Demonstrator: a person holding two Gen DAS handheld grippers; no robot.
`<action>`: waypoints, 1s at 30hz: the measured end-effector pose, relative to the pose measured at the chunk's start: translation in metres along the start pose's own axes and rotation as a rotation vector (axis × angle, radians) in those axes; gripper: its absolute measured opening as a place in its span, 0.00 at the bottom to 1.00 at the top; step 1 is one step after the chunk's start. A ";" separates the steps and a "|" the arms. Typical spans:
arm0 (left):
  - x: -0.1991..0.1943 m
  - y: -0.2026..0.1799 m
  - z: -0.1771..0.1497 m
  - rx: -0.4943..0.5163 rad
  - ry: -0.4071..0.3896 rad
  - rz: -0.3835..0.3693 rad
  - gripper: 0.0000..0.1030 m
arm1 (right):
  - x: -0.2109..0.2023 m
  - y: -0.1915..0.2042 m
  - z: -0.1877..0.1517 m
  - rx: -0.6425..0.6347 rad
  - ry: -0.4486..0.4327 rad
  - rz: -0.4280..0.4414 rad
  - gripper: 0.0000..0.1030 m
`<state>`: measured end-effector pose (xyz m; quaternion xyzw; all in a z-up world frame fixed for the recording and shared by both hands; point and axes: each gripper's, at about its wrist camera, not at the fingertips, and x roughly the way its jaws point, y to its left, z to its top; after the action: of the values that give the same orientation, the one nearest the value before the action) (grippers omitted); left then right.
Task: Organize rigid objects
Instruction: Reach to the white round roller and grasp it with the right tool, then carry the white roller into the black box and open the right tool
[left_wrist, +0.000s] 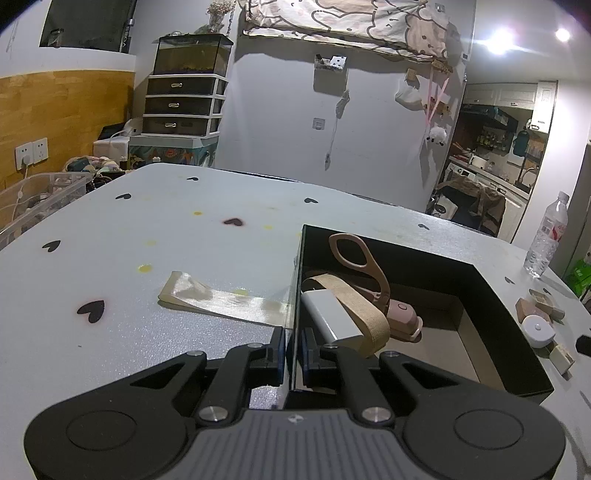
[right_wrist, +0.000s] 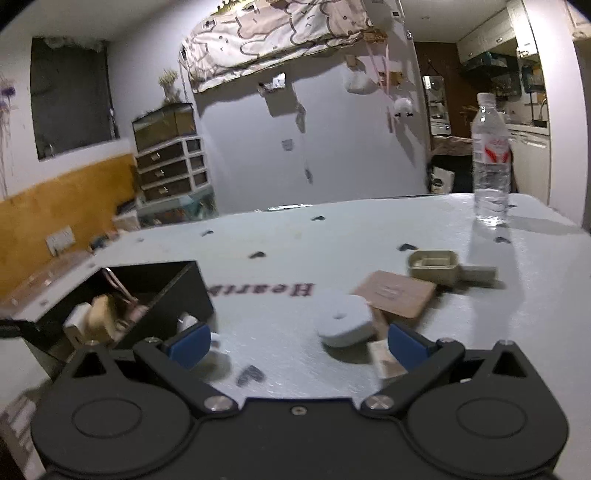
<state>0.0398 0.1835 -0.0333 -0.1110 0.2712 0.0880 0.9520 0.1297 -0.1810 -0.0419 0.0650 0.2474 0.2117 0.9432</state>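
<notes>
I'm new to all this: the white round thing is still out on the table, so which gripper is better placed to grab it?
The right. The right gripper is open with the white round thing just ahead of it, while the left gripper is shut on the black box's wall, apparently steadying it.

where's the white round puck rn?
On the table, outside the black box: right wrist view, centre, white round puck between the open right gripper fingers, against the wooden tile.
</notes>
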 end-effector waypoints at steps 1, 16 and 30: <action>0.000 0.000 0.000 0.001 0.000 -0.001 0.08 | 0.004 0.003 0.000 0.005 0.008 0.005 1.00; 0.002 0.001 -0.001 0.017 -0.004 -0.016 0.09 | 0.064 0.028 0.001 0.233 0.138 0.188 0.61; 0.003 -0.001 -0.001 0.028 -0.003 -0.017 0.08 | 0.078 0.027 -0.001 0.277 0.204 0.209 0.36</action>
<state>0.0421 0.1823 -0.0352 -0.0999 0.2701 0.0760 0.9546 0.1809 -0.1228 -0.0715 0.1979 0.3602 0.2779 0.8682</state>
